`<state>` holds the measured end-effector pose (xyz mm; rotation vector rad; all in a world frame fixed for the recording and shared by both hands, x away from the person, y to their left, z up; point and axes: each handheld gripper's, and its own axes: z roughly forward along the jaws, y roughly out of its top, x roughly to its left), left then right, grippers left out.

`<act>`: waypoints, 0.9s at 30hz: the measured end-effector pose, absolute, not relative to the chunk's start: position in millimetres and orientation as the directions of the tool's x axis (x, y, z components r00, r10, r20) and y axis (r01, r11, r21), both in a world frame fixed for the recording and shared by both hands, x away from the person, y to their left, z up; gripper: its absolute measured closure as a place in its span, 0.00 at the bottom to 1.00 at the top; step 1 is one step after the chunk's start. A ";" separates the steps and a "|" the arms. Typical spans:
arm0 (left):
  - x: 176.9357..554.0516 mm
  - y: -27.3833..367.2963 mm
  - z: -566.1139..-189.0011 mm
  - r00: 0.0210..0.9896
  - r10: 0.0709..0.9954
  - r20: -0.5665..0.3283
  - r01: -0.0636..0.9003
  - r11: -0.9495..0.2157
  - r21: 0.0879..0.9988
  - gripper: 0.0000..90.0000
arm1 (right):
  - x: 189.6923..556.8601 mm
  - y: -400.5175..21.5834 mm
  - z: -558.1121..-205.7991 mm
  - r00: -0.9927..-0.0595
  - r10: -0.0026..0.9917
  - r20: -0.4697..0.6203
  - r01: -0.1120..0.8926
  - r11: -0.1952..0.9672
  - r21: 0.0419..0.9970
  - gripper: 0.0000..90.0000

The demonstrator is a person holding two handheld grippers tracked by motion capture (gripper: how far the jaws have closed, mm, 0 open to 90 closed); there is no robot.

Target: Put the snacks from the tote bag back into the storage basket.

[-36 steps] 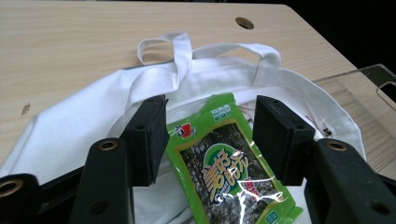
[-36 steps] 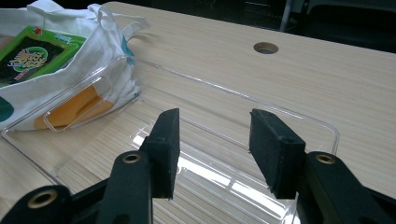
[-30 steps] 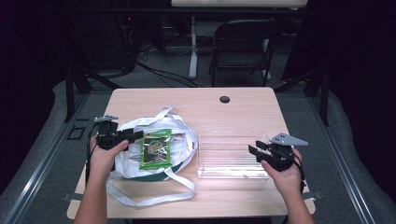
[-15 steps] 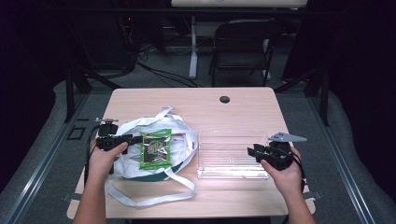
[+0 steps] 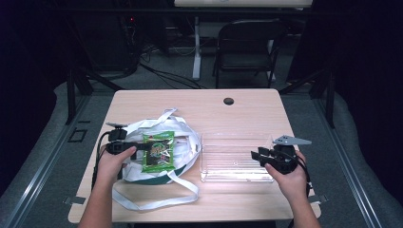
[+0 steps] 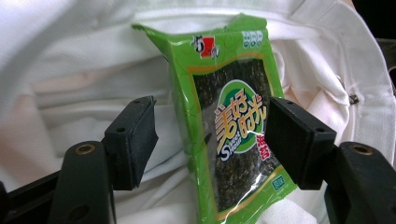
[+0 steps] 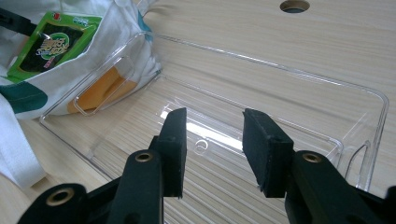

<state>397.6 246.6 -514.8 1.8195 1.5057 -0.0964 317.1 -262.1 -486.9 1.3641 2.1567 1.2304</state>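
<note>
Fingers (image 6: pixel 135 140) of left gripper (image 5: pixel 139 147) just opened wide around seaweed pack (image 6: pixel 233 116) on tote bag (image 5: pixel 183 130); pack loose, regrasp next.

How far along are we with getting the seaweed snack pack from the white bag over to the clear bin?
Early. Done: the seaweed pack lies exposed on the white tote bag. In hand: the left gripper has just been opening its jaws, which now straddle the pack without pressing on it. Left: grip it, lift it and carry it to the clear bin, which has nothing in it; the right gripper hovers open over it.
</note>
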 end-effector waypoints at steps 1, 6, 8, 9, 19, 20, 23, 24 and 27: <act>398.5 244.1 -516.5 0.303 0.812 -0.499 0.872 -0.025 0.489 0.38 | 316.9 -262.1 -487.0 -0.499 0.848 0.179 0.584 0.176 0.793 0.67; 401.2 236.3 -522.0 0.297 0.812 -0.501 0.884 -0.036 0.465 0.37 | 315.6 -262.7 -487.1 -0.503 0.846 0.178 0.578 0.176 0.797 0.66; 402.4 234.6 -524.0 0.302 0.814 -0.496 0.886 -0.047 0.461 0.37 | 314.8 -262.7 -487.0 -0.502 0.845 0.182 0.576 0.170 0.800 0.66; 402.9 233.4 -525.1 0.299 0.812 -0.501 0.888 -0.044 0.458 0.36 | 314.7 -263.1 -487.0 -0.503 0.845 0.181 0.576 0.172 0.799 0.66; 407.1 229.3 -529.8 0.290 0.811 -0.508 0.901 -0.052 0.431 0.35 | 311.7 -264.4 -487.1 -0.497 0.849 0.180 0.574 0.166 0.802 0.66; 407.4 227.9 -530.5 0.286 0.810 -0.512 0.903 -0.049 0.427 0.35 | 311.4 -264.7 -487.0 -0.495 0.850 0.179 0.575 0.167 0.801 0.66; 408.6 224.2 -533.1 0.299 0.808 -0.507 0.903 -0.068 0.425 0.34 | 310.9 -265.3 -486.9 -0.496 0.850 0.178 0.576 0.169 0.799 0.66; 408.9 223.0 -533.4 0.301 0.808 -0.507 0.906 -0.076 0.417 0.34 | 310.6 -265.4 -487.1 -0.494 0.851 0.176 0.576 0.169 0.800 0.66; 409.3 220.2 -534.6 0.304 0.810 -0.501 0.906 -0.084 0.414 0.34 | 309.8 -265.9 -486.9 -0.490 0.854 0.176 0.571 0.162 0.805 0.66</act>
